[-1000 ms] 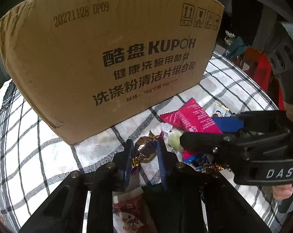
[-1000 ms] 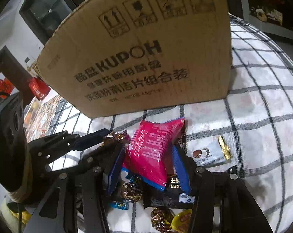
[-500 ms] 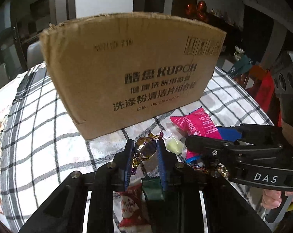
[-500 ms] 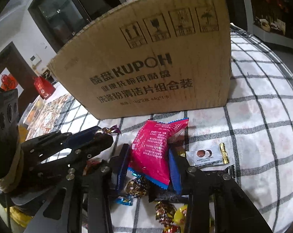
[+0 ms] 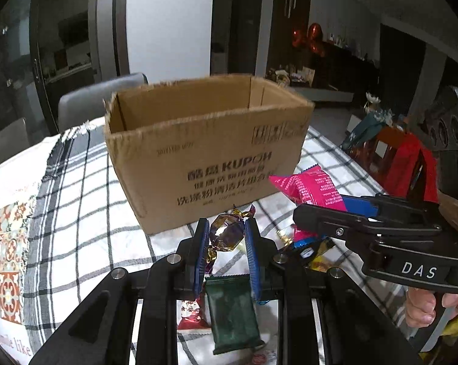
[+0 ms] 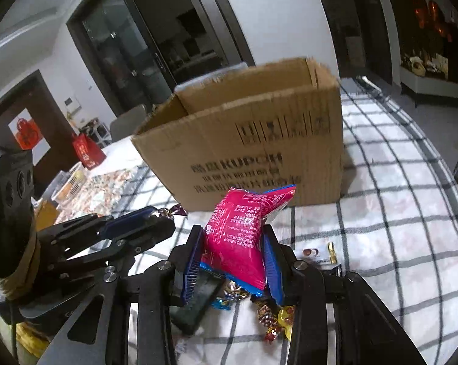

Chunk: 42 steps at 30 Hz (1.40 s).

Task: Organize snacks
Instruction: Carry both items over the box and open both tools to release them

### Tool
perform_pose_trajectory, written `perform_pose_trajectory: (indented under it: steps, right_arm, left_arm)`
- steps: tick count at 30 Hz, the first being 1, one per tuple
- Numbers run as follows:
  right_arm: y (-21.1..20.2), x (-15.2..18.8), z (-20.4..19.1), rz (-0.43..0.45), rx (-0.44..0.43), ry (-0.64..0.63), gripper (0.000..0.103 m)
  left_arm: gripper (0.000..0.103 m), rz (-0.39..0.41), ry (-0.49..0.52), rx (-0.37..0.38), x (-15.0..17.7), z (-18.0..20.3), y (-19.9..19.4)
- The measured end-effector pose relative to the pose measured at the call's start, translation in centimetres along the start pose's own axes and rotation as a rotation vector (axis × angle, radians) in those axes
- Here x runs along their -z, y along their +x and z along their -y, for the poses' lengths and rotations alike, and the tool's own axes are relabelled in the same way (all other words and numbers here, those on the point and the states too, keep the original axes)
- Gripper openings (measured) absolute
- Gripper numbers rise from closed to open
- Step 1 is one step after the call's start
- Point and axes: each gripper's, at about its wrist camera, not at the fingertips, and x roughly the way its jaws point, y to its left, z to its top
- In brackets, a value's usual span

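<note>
- While the open cardboard box (image 5: 204, 152) stands on the checked table (image 5: 77, 188), the left gripper (image 5: 225, 237) has its jaws clamped on a foil-wrapped candy (image 5: 227, 232) before it.
- Beside it, the right gripper (image 6: 233, 252) has its jaws clamped on a pink snack packet (image 6: 238, 240), also before the box.

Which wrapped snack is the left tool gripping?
The shiny purple-and-gold twist-wrapped candy, pinched in the left tool. The pink packet sits in the right tool.

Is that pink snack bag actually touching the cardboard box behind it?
Apart. In the left wrist view the pink snack bag, held in the right gripper, hangs clear of the cardboard box, with checked tablecloth visible between them.
</note>
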Motion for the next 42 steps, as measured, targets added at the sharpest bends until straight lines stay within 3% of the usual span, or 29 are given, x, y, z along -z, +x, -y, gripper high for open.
perform_pose_trajectory:
  steps: [12, 21, 31, 42]
  right_arm:
    - [-5.0, -2.9, -1.0, 0.125, -0.021, -0.038, 0.039]
    - [-6.5, -6.2, -1.6, 0.193, -0.011, -0.086, 0.039]
    - [-5.5, -10.0, -2.1, 0.218, 0.016, -0.153, 0.039]
    - [-1.9, -12.9, -0.5, 0.197, 0.028, -0.161, 0.039]
  left_arm:
    - [0.024, 0.117, 0.011, -0.02, -3.2, 1.7, -5.1]
    - [0.024, 0.186, 0.004, -0.051, -6.4, 1.0, -6.8]
    - [0.024, 0.221, -0.016, -0.086, -9.8, -1.0, -5.8]
    - [0.024, 0.195, -0.019, -0.096, -12.7, -3.0, -1.9]
